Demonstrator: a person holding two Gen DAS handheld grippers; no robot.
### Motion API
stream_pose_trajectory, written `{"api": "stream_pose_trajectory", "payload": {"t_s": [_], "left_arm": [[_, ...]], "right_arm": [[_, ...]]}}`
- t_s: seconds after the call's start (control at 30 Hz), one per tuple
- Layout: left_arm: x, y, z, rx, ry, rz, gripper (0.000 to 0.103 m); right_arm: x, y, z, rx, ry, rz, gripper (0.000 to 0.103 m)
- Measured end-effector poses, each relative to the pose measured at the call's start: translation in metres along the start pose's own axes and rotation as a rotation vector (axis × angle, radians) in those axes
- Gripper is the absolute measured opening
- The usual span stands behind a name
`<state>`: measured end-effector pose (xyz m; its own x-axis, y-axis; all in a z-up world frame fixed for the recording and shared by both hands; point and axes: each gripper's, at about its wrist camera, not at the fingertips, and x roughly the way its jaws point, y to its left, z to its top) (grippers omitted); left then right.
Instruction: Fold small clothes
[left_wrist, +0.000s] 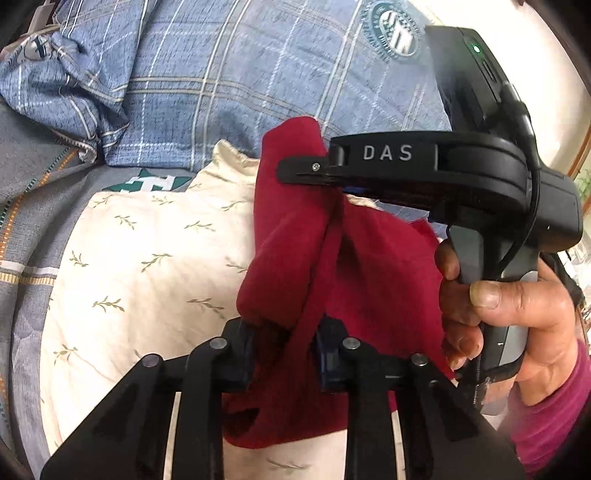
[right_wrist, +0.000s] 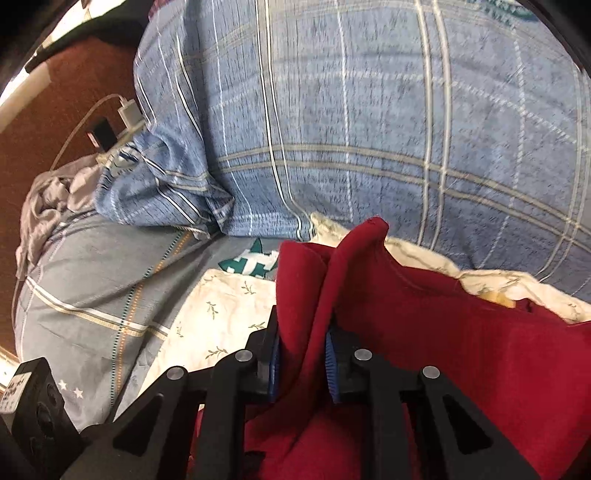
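A dark red garment (left_wrist: 332, 258) is held up over a cream leaf-print cloth (left_wrist: 147, 266) on the bed. My left gripper (left_wrist: 284, 343) is shut on a bunched fold of the red garment near its lower edge. My right gripper (left_wrist: 306, 170) shows in the left wrist view as a black tool marked DAS, held by a hand, and is shut on the garment's upper corner. In the right wrist view the right gripper (right_wrist: 301, 362) pinches a fold of the red garment (right_wrist: 424, 332), which drapes to the right over the cream cloth (right_wrist: 229, 314).
A blue plaid quilt (left_wrist: 240, 74) is piled behind the work area and also fills the right wrist view (right_wrist: 369, 129). A grey-blue bedsheet (right_wrist: 92, 288) lies to the left. A white charger and cable (right_wrist: 127, 112) sit by the bed's far left edge, with a grey garment (right_wrist: 48, 199) nearby.
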<state>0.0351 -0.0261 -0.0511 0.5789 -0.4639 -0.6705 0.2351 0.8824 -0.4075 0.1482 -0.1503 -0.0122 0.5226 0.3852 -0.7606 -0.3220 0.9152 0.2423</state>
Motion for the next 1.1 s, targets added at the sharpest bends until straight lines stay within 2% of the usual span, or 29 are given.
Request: {"api": "stream_pose_trajectory", "payload": {"t_s": [0.2,0.3,0.47,0.67,0.87,1.0,1.1], "left_arm": [[-0.010,-0.046,0.002,0.078,0.007,0.007,0.020],[-0.009,-0.075,0.009,0.106,0.012,-0.017,0.020],[-0.003,-0.133,0.012,0.209,0.028,-0.020,0.020],[0.023,-0.196,0.011,0.285,0.077,-0.067,0.020],[0.063,-0.241,-0.003,0.330,0.139,-0.082,0.020],[0.094,-0.253,-0.016,0.324,0.182,-0.076,0.021],[0.108,-0.252,-0.022,0.300,0.219,-0.095,0.030]], "right_arm": [[-0.046,-0.013,-0.004,-0.007,-0.053,-0.006,0.019],[-0.070,-0.029,-0.007,-0.002,-0.078,-0.029,0.018],[-0.110,-0.076,-0.018,0.057,-0.110,-0.070,0.017],[-0.144,-0.135,-0.040,0.130,-0.139,-0.122,0.017],[-0.156,-0.187,-0.062,0.190,-0.134,-0.170,0.016],[-0.140,-0.224,-0.078,0.265,-0.094,-0.182,0.016],[-0.120,-0.242,-0.089,0.323,-0.054,-0.176,0.017]]}}
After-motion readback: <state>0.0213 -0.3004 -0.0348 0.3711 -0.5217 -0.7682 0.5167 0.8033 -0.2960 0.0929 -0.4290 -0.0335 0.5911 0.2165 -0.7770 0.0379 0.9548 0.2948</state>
